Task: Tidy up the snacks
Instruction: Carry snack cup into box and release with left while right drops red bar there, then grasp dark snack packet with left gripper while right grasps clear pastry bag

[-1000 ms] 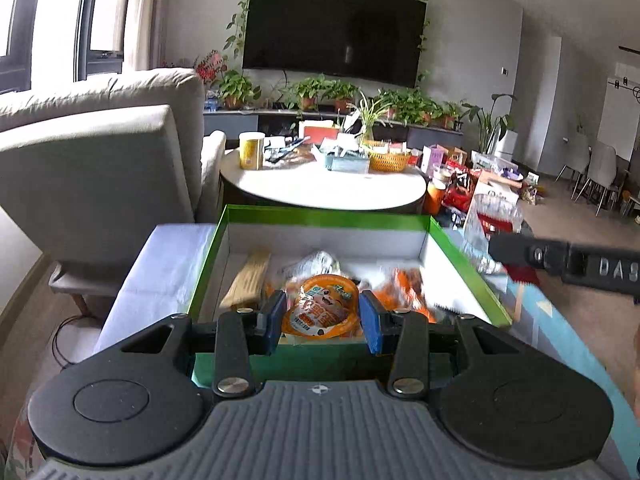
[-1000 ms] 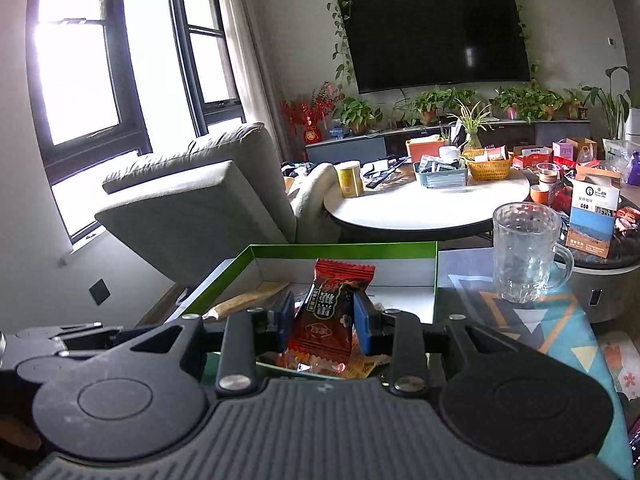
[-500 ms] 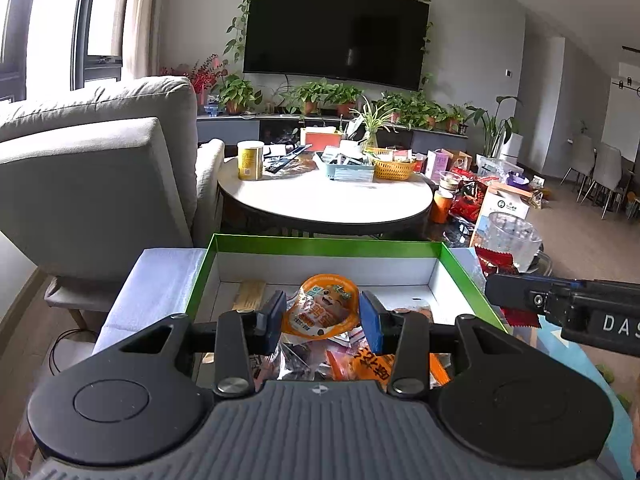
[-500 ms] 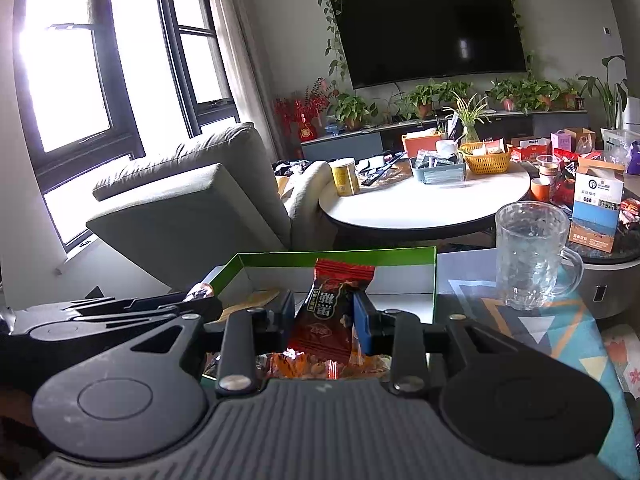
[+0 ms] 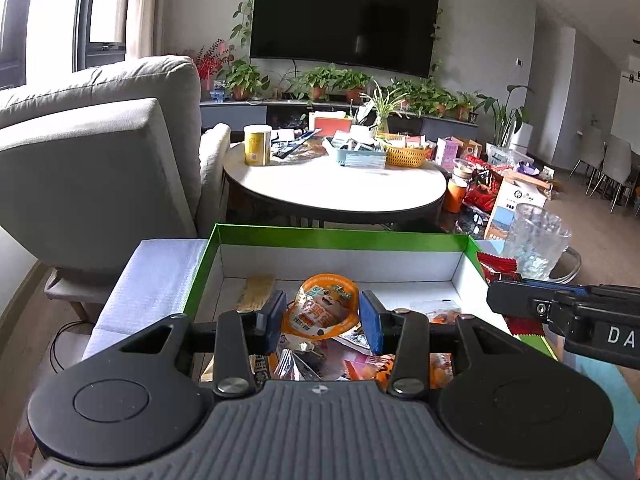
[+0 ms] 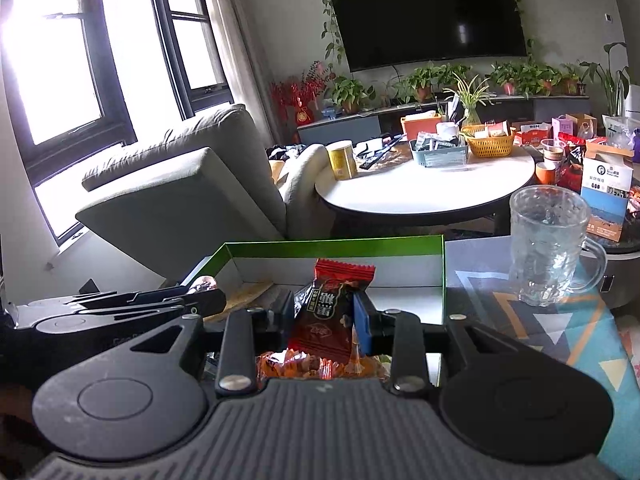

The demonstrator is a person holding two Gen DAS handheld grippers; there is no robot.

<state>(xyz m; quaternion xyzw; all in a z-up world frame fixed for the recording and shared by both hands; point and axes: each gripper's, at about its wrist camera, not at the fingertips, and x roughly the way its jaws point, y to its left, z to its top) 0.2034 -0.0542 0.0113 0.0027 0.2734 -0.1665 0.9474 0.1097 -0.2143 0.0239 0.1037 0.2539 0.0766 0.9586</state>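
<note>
A green-rimmed white box (image 5: 336,237) lies in front of me and holds several snack packets. My left gripper (image 5: 322,318) is shut on an orange round snack pouch (image 5: 325,308) and holds it above the near part of the box. My right gripper (image 6: 323,314) is shut on a red-and-black candy packet (image 6: 334,312), above the box (image 6: 336,249) near its right side. In the left wrist view the right gripper (image 5: 568,312) comes in from the right. In the right wrist view the left gripper (image 6: 120,308) lies at the left.
A glass mug (image 6: 550,246) stands on the patterned mat right of the box. A grey armchair (image 5: 92,168) is at the left. A round white table (image 5: 332,188) with a yellow can, baskets and boxes stands behind.
Both grippers have drawn back and risen over the box's near part, each still holding its snack. More packets in the box show beneath them.
</note>
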